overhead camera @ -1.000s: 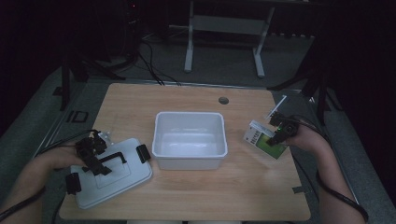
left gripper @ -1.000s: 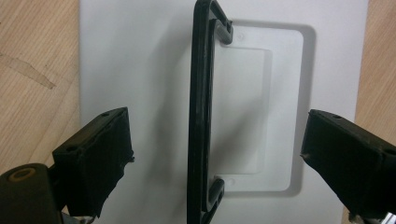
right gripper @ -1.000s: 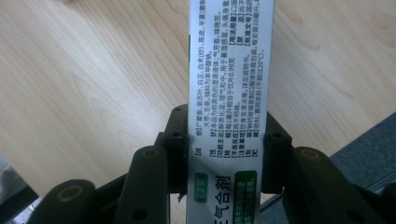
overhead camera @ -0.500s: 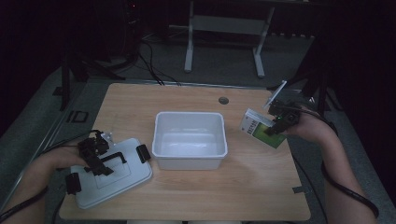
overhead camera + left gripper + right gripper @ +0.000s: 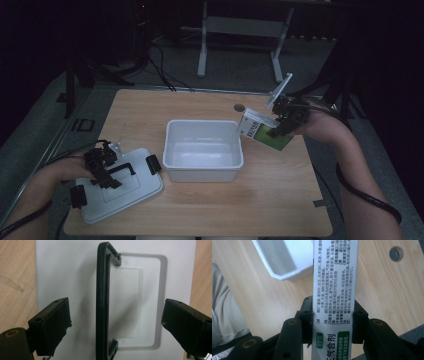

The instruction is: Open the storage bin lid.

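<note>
A white plastic bin stands open at the table's middle. Its grey lid with a black handle lies flat at the front left. My left gripper hovers over that lid, open, its jaws on either side of the handle without touching it. My right gripper is shut on a green and white carton, held in the air by the bin's right rim. In the right gripper view the carton runs up between the jaws, with the bin's corner beyond.
A round hole sits in the tabletop behind the bin. The wooden table has bare room along the front and right. Dark floor, cables and a metal stand lie beyond the far edge.
My right gripper has lifted the carton off the table and carried it left, up to the bin's right rim. The left gripper has stayed over the lid handle.
</note>
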`<move>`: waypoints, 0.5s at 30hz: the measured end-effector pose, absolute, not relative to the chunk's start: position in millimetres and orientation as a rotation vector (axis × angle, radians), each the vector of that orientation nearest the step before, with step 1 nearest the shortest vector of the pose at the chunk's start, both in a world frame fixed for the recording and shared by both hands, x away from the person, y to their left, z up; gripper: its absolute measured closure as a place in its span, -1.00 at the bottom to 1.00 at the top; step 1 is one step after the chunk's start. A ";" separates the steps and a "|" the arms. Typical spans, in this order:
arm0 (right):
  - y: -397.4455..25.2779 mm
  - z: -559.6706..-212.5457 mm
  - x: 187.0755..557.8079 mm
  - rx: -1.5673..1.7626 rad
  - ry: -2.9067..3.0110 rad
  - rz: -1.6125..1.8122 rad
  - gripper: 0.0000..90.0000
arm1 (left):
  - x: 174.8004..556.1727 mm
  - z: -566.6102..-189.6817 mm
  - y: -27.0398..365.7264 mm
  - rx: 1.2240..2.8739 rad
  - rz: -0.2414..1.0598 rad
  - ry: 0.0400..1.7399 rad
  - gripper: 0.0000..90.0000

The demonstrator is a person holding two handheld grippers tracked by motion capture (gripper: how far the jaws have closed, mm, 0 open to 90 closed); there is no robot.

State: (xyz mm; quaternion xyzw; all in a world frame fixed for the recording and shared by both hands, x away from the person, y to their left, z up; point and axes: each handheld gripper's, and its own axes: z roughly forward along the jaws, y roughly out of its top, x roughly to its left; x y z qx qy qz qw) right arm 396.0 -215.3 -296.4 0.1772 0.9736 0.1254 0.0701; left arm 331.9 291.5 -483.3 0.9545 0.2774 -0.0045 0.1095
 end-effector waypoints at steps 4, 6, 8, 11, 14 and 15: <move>-201.5 -294.8 396.2 0.488 2.945 0.379 0.40 | 331.7 -483.8 291.3 2.809 -0.021 0.820 -0.80; -186.5 -295.8 396.1 0.440 2.962 0.375 0.40 | 331.5 -484.0 291.0 2.804 -0.021 0.820 -0.80; -177.4 -297.1 396.5 0.407 2.970 0.369 0.40 | 331.1 -484.1 291.2 2.805 -0.022 0.818 -0.80; -169.3 -297.8 396.7 0.382 2.980 0.368 0.40 | 331.2 -483.6 292.3 2.806 -0.021 0.820 -0.80; -155.4 -298.5 396.5 0.314 2.992 0.380 0.40 | 331.4 -483.3 292.5 2.816 -0.022 0.817 -0.80; -151.7 -298.5 396.1 0.309 2.999 0.376 0.40 | 331.3 -483.3 292.4 2.816 -0.021 0.816 -0.80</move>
